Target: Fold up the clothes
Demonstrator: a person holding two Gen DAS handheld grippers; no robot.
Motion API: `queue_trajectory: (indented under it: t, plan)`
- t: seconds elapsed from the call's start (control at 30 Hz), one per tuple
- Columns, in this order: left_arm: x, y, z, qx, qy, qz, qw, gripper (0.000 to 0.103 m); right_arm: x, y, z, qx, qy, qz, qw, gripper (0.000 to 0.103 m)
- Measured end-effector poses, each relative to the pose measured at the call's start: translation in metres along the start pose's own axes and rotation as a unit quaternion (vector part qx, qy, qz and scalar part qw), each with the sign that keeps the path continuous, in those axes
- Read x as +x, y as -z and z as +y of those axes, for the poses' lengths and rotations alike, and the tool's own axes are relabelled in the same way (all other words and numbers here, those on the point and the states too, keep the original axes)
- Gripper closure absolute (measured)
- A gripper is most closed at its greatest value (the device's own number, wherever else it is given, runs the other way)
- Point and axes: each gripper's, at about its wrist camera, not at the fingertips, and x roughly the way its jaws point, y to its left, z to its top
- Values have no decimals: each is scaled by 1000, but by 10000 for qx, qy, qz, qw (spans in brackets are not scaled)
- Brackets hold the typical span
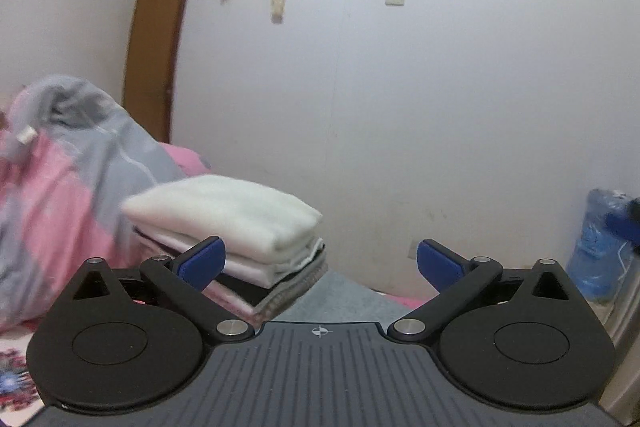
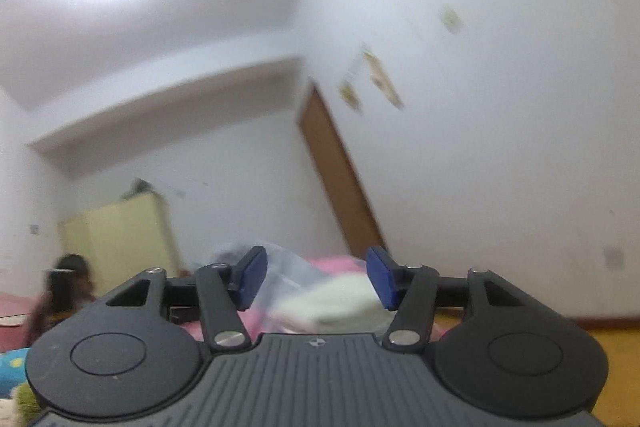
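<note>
A stack of folded clothes lies ahead in the left wrist view, a cream piece on top, white, pink and grey pieces under it. My left gripper stands wide open, raised in front of the stack and just right of it, with nothing between its blue pads. In the right wrist view the same stack shows blurred, low and beyond the fingers. My right gripper is open and tilted upward, empty between its pads.
A pink and grey quilt is heaped left of the stack on the bed. A brown door stands behind, a blue bag at the right. A person sits at the far left beside a yellow cupboard.
</note>
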Motion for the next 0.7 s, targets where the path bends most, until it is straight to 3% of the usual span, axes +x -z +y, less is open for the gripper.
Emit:
queue_trajectory:
  t: [0.2, 0.3, 0.33, 0.4, 0.53, 0.7]
  plan:
    - [-63, 8, -31, -75, 291, 259, 9992, 0, -54, -28, 60, -413, -339, 11, 9986, 25]
    - [-80, 31, -42, -323, 377, 581, 9971, 0, -48, -21, 74, -303, -483, 700, 9959, 13]
    - [-85, 41, -45, -382, 314, 691, 9964, 0, -44, -16, 77, -210, -545, 963, 9936, 8]
    - [-92, 65, -49, -547, 24, 853, 9948, 0, -31, 8, 82, -17, -459, 1535, 9871, 7]
    - [-100, 112, -67, -342, -712, 1377, 9873, 0, -7, 68, 90, 9, 157, 2410, 9704, 7]
    - [-103, 144, -74, -54, -1272, 1812, 9752, 0, -4, 120, 116, -129, 602, 2894, 9552, 7]
